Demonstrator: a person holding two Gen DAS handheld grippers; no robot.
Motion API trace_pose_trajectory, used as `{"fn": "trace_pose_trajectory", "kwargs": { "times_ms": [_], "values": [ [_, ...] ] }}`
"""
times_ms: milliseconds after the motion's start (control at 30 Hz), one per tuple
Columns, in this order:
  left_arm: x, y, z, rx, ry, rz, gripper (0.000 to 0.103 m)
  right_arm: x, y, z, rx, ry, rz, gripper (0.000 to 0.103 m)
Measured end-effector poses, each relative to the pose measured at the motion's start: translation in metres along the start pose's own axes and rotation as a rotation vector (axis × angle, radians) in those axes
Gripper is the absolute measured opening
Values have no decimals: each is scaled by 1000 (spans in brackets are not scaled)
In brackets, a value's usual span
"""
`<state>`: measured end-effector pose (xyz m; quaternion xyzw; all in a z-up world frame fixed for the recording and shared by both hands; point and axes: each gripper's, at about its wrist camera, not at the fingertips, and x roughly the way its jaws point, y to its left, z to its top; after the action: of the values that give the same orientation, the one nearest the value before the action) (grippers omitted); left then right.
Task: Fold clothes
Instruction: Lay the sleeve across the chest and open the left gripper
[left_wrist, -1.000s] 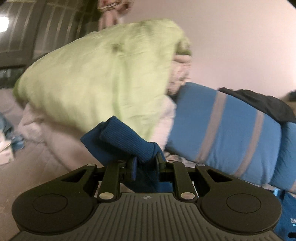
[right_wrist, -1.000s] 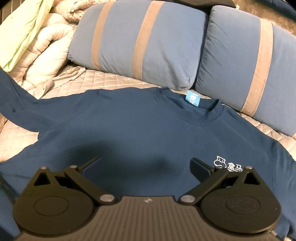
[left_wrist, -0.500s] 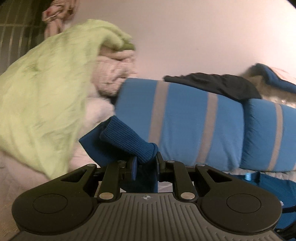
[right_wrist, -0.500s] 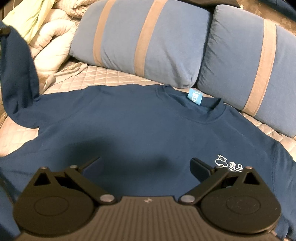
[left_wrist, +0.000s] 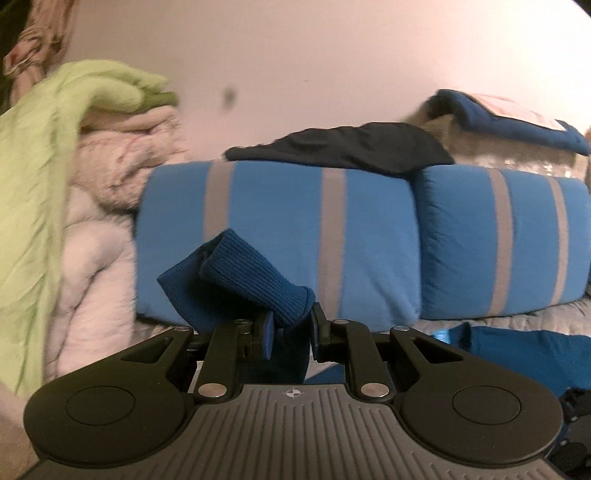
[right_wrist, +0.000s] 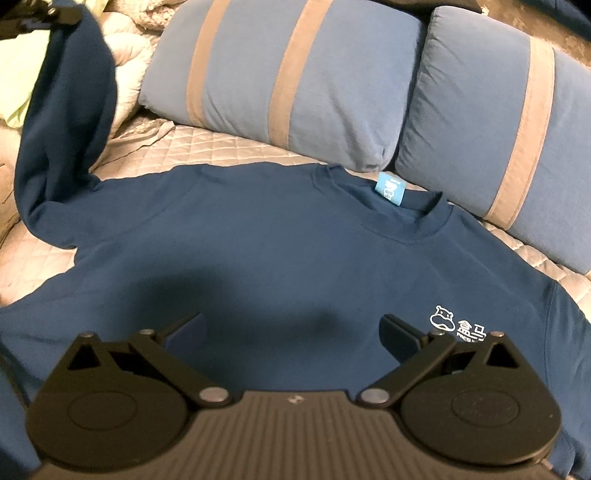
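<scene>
A dark blue sweatshirt lies flat, front up, on the quilted bed, with a light blue neck label and a white logo on its chest. My left gripper is shut on the ribbed cuff of its left sleeve and holds it up in the air. In the right wrist view that sleeve rises from the shoulder to the left gripper at the top left. My right gripper is open and empty, hovering over the sweatshirt's lower body.
Two blue pillows with grey stripes lean at the head of the bed. A green blanket and pale bedding are piled at the left. A dark garment lies on top of the pillows. The quilted bedcover shows around the sweatshirt.
My left gripper has lifted the sleeve cuff higher and swung right, toward the pillows and the sweatshirt's body. The sleeve now stands up from the shoulder. The right gripper has barely moved.
</scene>
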<state>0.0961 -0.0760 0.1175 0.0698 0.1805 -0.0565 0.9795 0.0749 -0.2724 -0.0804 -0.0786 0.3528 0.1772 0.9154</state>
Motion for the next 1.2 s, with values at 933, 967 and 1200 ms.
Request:
{"fn": "trace_pose_trajectory", "kwargs": {
  "times_ms": [933,967,1200],
  "values": [
    [-18,-77,-36,281,-14,-220,73,2,-15,0,46,10,-13,103],
    [-19,-69,-42,284,0,-202,73,2,-16,0,46,8,-17,103],
    [-29,-20,-85,289,79,-95,73,-3,-15,-1,16,-22,-38,103]
  ]
}}
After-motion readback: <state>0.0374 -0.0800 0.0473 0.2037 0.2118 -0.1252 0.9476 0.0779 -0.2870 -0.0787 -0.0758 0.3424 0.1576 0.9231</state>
